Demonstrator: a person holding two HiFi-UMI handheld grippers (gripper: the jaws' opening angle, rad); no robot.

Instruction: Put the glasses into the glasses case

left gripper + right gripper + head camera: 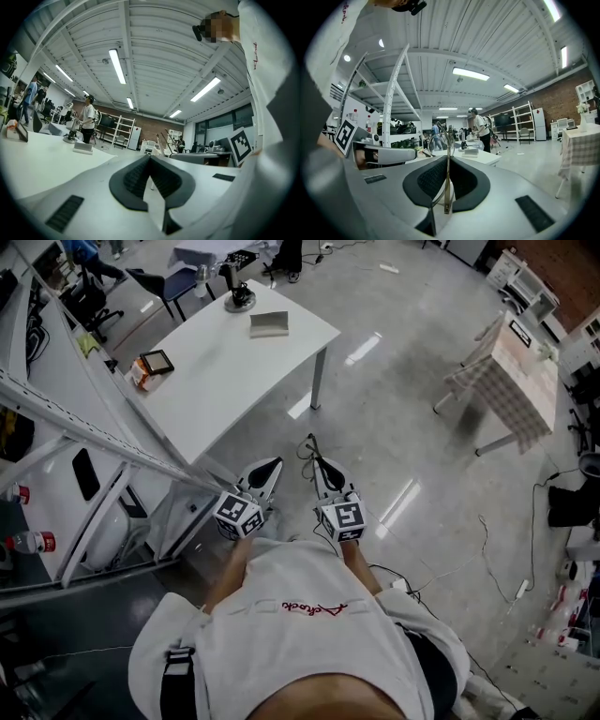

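R gripper [448, 158] clamps the glasses [447, 183], L gripper [150, 156] shut w/ nothing; case [269, 323] at 11 o'clock, well apart, so stowing is left.

a glossy grey floor [403, 409] mirrors the strip lights [117, 65] set in a white ribbed ceiling [154, 42]. a white surface [225, 371] stands beside a white metal rack [75, 418]; a checked-cloth table [511, 381] stands well apart. the far wall [562, 101] is brick, with open shelving [522, 122] before it. dark windows [225, 125] line one side.
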